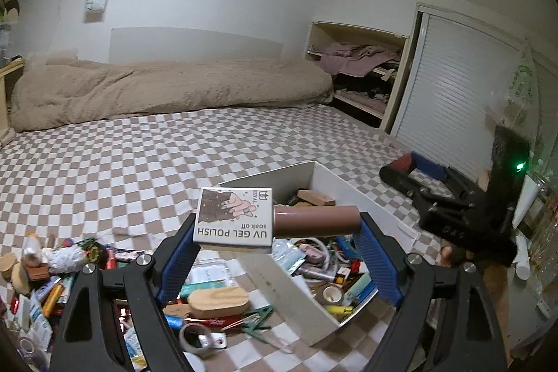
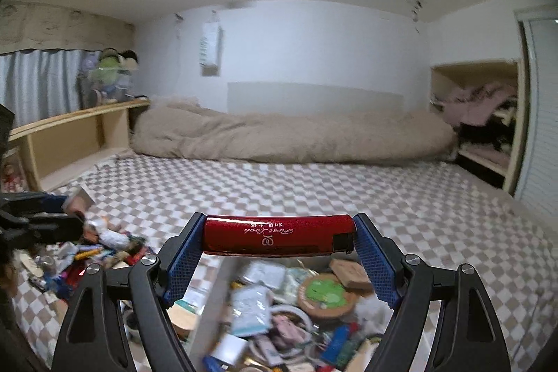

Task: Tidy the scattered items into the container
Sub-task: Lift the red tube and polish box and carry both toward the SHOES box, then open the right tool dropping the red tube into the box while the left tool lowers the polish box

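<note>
My left gripper [image 1: 277,225] is shut on a UV gel polish bottle [image 1: 244,219] with a square label and a brown cap, held sideways above the near-left rim of the white container [image 1: 334,178]. The container holds several small items. My right gripper [image 2: 277,234] is shut on a red tube [image 2: 275,234] held crosswise above the container's contents [image 2: 279,312]. The right gripper also shows at the right of the left wrist view [image 1: 450,194]. The left gripper shows at the left edge of the right wrist view [image 2: 42,220].
A pile of scattered small items [image 1: 45,281] lies on the checkered bed sheet [image 1: 139,156] left of the container, with a wooden piece [image 1: 216,302] and a tape roll [image 1: 197,339]. A beige duvet [image 1: 157,86] lies at the back. Shelves [image 1: 362,75] stand at right.
</note>
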A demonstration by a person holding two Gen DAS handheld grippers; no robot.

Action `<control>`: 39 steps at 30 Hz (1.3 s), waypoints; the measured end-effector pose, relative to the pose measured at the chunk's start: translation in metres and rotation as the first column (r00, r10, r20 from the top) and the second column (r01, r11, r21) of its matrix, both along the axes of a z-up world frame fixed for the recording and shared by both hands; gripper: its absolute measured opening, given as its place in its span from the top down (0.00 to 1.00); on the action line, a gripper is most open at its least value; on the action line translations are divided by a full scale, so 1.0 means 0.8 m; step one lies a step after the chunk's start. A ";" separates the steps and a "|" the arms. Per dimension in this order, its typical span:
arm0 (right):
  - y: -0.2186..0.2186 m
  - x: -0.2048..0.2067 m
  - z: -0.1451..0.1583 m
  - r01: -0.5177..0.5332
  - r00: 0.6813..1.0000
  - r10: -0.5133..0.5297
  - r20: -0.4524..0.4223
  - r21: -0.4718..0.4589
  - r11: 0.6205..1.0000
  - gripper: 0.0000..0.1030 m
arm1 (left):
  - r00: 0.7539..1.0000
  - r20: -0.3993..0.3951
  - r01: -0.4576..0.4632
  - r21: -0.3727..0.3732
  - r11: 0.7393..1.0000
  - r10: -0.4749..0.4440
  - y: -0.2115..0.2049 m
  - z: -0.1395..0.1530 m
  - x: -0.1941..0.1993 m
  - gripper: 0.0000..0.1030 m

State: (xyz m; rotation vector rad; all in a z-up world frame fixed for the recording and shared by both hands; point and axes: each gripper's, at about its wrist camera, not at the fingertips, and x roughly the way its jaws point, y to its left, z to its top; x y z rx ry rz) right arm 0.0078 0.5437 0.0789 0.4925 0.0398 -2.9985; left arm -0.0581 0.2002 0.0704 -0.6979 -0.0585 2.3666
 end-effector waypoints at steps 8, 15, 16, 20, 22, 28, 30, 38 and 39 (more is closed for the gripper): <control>0.048 -0.016 -0.044 0.111 0.981 -0.107 0.159 -0.021 0.994 0.19 | 0.999 0.022 0.044 -0.008 0.999 -0.044 0.036 -0.008 -0.009 0.16; 0.047 -0.023 -0.082 0.111 0.948 -0.118 0.296 0.041 0.993 0.19 | 0.996 0.045 0.075 -0.016 0.997 -0.074 0.061 -0.019 -0.010 0.16; 0.046 -0.023 -0.089 0.102 0.941 -0.112 0.320 0.047 0.994 0.19 | 0.996 0.048 0.080 -0.017 0.997 -0.079 0.063 -0.020 -0.010 0.16; 0.045 -0.022 -0.107 0.082 0.918 -0.099 0.383 0.061 0.995 0.19 | 0.994 0.062 0.094 -0.020 0.995 -0.092 0.077 -0.026 -0.012 0.16; 0.045 -0.022 -0.114 0.072 0.908 -0.096 0.408 0.073 0.995 0.19 | 0.992 0.073 0.101 -0.020 0.995 -0.099 0.083 -0.030 -0.013 0.16; 0.042 -0.023 -0.126 0.043 0.889 -0.070 0.452 0.070 0.997 0.19 | 0.988 0.107 0.112 -0.019 0.994 -0.109 0.098 -0.038 -0.015 0.16; 0.041 -0.023 -0.127 0.043 0.885 -0.071 0.460 0.070 0.997 0.19 | 0.988 0.108 0.114 -0.027 0.993 -0.111 0.101 -0.041 -0.015 0.16; 0.039 -0.019 -0.125 0.035 0.876 -0.061 0.478 0.063 0.997 0.19 | 0.986 0.135 0.108 -0.038 0.993 -0.102 0.106 -0.054 -0.019 0.16; 0.039 -0.019 -0.126 0.035 0.874 -0.062 0.481 0.064 0.997 0.19 | 0.985 0.138 0.107 -0.039 0.994 -0.100 0.106 -0.055 -0.019 0.16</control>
